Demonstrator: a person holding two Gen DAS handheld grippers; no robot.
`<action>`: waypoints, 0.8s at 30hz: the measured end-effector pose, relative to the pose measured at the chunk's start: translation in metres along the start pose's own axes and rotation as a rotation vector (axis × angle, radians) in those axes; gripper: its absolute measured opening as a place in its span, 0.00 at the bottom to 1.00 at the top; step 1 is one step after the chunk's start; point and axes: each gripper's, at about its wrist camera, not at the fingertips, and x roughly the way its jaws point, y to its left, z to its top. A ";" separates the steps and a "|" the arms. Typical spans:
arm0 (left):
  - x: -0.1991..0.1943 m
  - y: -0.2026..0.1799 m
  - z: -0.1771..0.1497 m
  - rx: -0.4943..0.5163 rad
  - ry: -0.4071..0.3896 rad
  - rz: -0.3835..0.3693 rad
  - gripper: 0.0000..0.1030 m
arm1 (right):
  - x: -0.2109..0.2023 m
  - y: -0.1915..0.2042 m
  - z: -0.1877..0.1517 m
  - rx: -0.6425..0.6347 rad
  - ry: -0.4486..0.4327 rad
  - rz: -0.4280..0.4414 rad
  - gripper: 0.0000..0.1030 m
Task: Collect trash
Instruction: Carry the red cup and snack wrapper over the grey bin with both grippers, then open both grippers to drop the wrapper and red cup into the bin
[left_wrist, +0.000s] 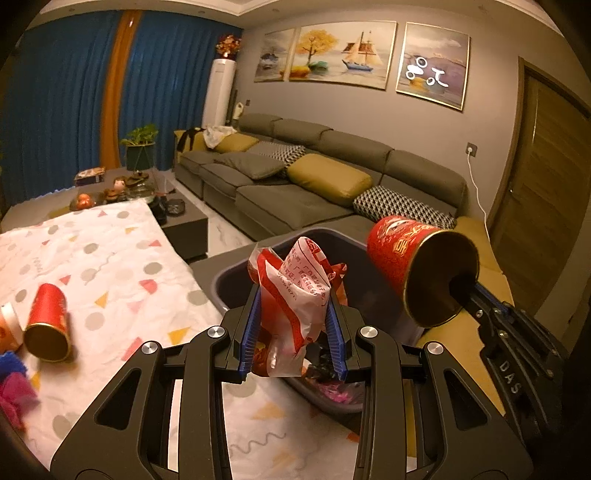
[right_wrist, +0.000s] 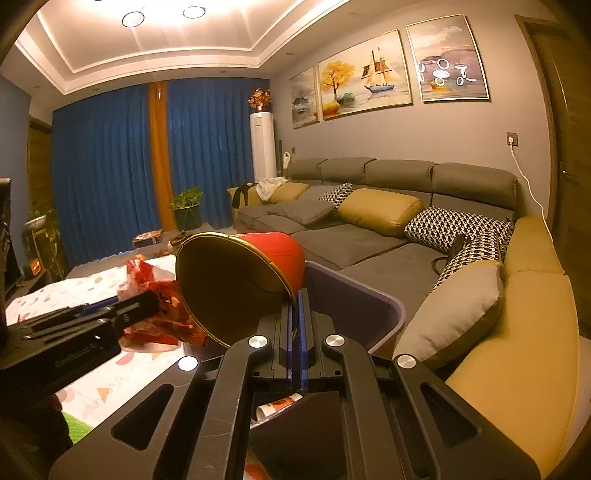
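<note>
My left gripper (left_wrist: 293, 310) clamps a crumpled wrapper (left_wrist: 295, 291), my right gripper (right_wrist: 295, 314) pinches a red cup's (right_wrist: 236, 284) rim, both over the bin (left_wrist: 236, 284); next, release both.

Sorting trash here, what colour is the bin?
The bin looks grey-purple, clearest in the right wrist view.
</note>
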 end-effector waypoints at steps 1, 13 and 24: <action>0.003 -0.002 0.000 0.003 0.005 -0.001 0.31 | 0.001 -0.001 0.000 0.004 0.002 -0.001 0.04; 0.038 -0.018 -0.006 0.036 0.066 -0.038 0.32 | 0.009 -0.010 0.001 0.022 0.007 -0.008 0.04; 0.058 -0.019 -0.008 0.038 0.100 -0.046 0.32 | 0.013 -0.011 -0.001 0.033 0.013 -0.013 0.04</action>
